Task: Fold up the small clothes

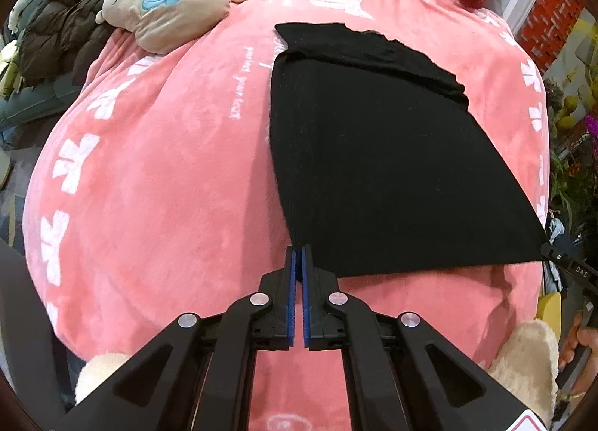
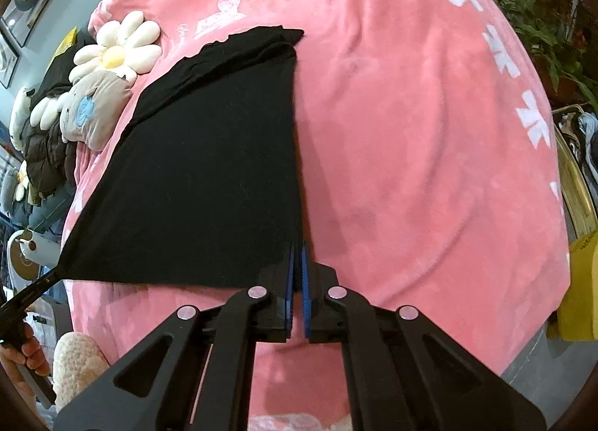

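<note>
We are holding the black ribbed knit garment [image 1: 373,154] by its two near corners, the left tool [image 1: 299,255] pinching the near left corner and the right tool [image 2: 297,255] pinching the near right corner, each pair of blue pads pressed together on the cloth. The garment is hanging stretched between the tools, its near edge taut above the pink plush blanket with white butterfly print [image 1: 157,184], while its far end is lying bunched on that blanket on the bed. We judge the risk to be a slipping corner: each tool is gripping only a small bite of fabric, so a pull that is uneven or too hard could be freeing one side and letting the garment collapse crooked. The bunched far end could also be dragging along the plush pile and creasing the fold. We are seeing no container in either view; a beige stuffed toy [image 1: 168,5] and a white daisy-shaped cushion [image 2: 119,46] are lying well clear.
</note>
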The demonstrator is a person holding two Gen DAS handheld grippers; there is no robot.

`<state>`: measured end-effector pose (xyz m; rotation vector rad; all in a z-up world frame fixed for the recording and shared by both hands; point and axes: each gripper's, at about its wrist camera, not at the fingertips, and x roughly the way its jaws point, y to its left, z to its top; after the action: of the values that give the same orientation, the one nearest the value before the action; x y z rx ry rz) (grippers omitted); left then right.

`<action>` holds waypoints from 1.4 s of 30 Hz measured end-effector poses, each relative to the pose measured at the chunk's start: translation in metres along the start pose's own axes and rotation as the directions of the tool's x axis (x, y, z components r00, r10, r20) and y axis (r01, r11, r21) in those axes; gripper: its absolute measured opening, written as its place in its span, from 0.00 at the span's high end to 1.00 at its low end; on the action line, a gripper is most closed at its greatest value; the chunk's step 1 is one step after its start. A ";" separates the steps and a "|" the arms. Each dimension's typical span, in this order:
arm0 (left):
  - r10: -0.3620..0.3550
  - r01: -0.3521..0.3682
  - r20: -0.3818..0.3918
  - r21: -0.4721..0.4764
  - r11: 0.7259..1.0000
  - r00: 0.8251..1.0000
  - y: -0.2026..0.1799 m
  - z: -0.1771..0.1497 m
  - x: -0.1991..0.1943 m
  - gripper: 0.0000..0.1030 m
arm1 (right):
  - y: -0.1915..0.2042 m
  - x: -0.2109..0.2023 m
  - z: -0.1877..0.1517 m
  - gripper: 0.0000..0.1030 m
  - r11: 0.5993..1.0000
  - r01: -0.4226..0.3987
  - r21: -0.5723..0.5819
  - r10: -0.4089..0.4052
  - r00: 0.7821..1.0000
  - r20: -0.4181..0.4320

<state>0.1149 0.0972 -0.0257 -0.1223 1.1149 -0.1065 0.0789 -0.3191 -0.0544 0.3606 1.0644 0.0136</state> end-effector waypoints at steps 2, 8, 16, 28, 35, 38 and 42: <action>0.015 -0.015 0.003 0.006 1.000 1.000 0.000 -0.008 -0.002 0.99 | 0.001 -0.003 -0.004 0.98 1.000 0.006 -0.016 -0.006 1.000 0.003; 0.042 -0.042 -0.016 -0.009 0.999 0.999 0.002 -0.015 0.002 0.94 | 0.000 -0.002 -0.013 0.89 0.999 0.041 -0.024 -0.042 0.999 -0.007; 0.002 -0.004 -0.012 -0.139 0.990 1.000 0.033 0.001 0.029 0.30 | -0.006 0.024 0.002 0.29 0.998 0.068 -0.002 -0.068 0.998 -0.010; -0.221 0.193 -0.082 -0.263 0.945 0.972 0.049 0.010 0.096 0.96 | 0.022 0.083 0.012 0.96 1.000 -0.019 0.008 0.020 0.993 -0.114; -0.313 0.308 0.013 -0.225 0.925 0.950 0.047 0.007 0.036 0.96 | 0.014 0.012 0.012 0.97 0.997 -0.082 0.004 0.082 0.996 -0.033; -0.339 0.335 0.022 -0.228 0.914 0.941 0.055 -0.002 0.009 0.96 | 0.003 -0.014 0.007 0.97 0.997 -0.079 -0.005 0.079 0.997 -0.021; -0.383 0.376 0.022 -0.241 0.894 0.924 0.057 -0.019 -0.024 0.96 | -0.007 -0.050 -0.013 0.97 0.994 -0.108 -0.014 0.108 0.994 -0.023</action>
<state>0.0885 0.1564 -0.0218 -0.5609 1.1162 -0.3234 0.0421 -0.3307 -0.0199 0.4051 1.0654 0.1225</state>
